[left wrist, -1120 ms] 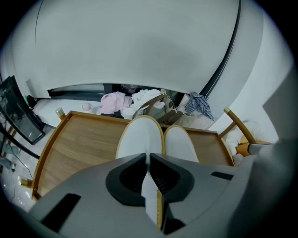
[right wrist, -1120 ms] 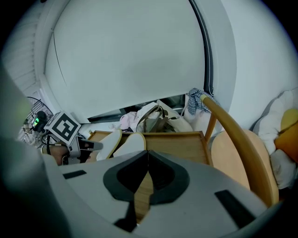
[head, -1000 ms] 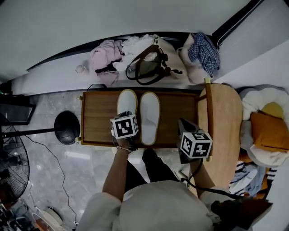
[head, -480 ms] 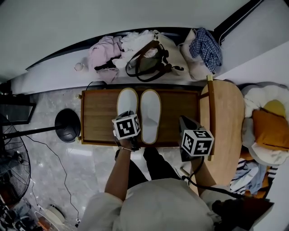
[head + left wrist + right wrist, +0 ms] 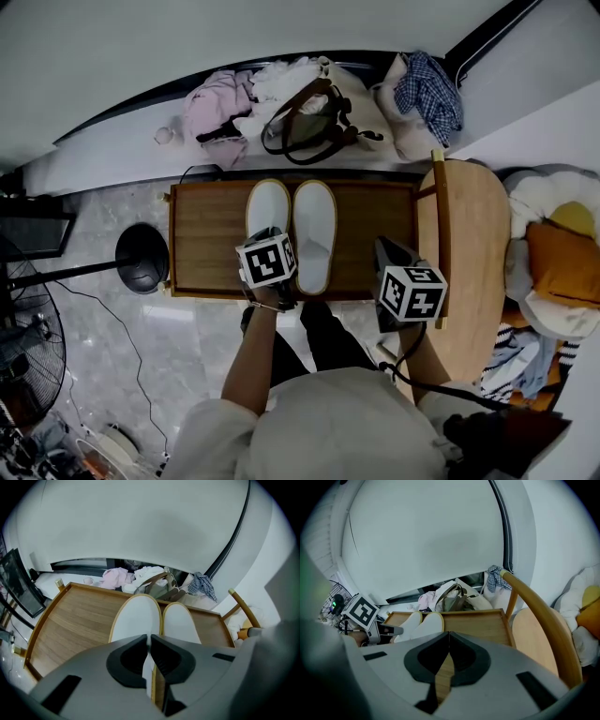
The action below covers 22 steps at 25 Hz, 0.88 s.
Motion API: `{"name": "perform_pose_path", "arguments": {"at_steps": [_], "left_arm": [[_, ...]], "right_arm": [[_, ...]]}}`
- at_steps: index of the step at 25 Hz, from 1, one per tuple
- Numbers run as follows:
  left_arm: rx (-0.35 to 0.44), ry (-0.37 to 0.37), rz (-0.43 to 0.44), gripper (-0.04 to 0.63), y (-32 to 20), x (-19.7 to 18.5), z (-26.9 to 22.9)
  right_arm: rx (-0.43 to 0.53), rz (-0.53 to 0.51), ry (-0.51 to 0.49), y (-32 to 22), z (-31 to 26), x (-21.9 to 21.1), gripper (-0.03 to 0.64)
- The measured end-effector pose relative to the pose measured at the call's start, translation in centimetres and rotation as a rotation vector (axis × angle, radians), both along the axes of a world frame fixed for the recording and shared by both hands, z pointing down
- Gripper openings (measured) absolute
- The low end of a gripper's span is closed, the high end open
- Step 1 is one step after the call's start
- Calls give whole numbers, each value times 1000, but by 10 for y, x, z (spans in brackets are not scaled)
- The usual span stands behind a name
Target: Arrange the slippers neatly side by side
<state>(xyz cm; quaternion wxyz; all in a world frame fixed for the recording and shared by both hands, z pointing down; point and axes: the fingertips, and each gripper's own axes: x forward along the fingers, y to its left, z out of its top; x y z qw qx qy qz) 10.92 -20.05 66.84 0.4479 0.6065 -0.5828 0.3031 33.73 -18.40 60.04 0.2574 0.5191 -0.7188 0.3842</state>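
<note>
Two white slippers lie side by side, toes away from me, on a low wooden tray table [image 5: 206, 234]. The left slipper [image 5: 269, 208] [image 5: 136, 618] touches the right slipper [image 5: 315, 234] [image 5: 180, 625] along its length. My left gripper [image 5: 270, 236] [image 5: 150, 639] sits at the left slipper's heel, its jaws nearly closed with the white heel edge between them. My right gripper [image 5: 382, 247] [image 5: 449, 641] hovers shut and empty over the tray's right end, apart from the slippers. Both slippers [image 5: 419, 623] and the left gripper [image 5: 396, 631] also show in the right gripper view.
A wooden chair [image 5: 469, 262] stands right of the tray. Behind the tray, along the wall, lie a handbag [image 5: 309, 131], pink clothes [image 5: 217, 108] and a plaid cloth [image 5: 427, 89]. A round black stand base [image 5: 141, 262] is on the floor at left, cushions [image 5: 558, 262] at right.
</note>
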Motion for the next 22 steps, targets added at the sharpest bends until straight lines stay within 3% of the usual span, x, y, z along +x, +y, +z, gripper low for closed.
{"name": "perform_pose_path", "arguments": {"at_steps": [14,22], "left_arm": [[21,29,25,41,-1,2,1],[19,53,62,107,2,5,-4]], "right_arm": [[-13,18,6,6,6,0,34],[-4,27,1,2,4,-4,34]]}}
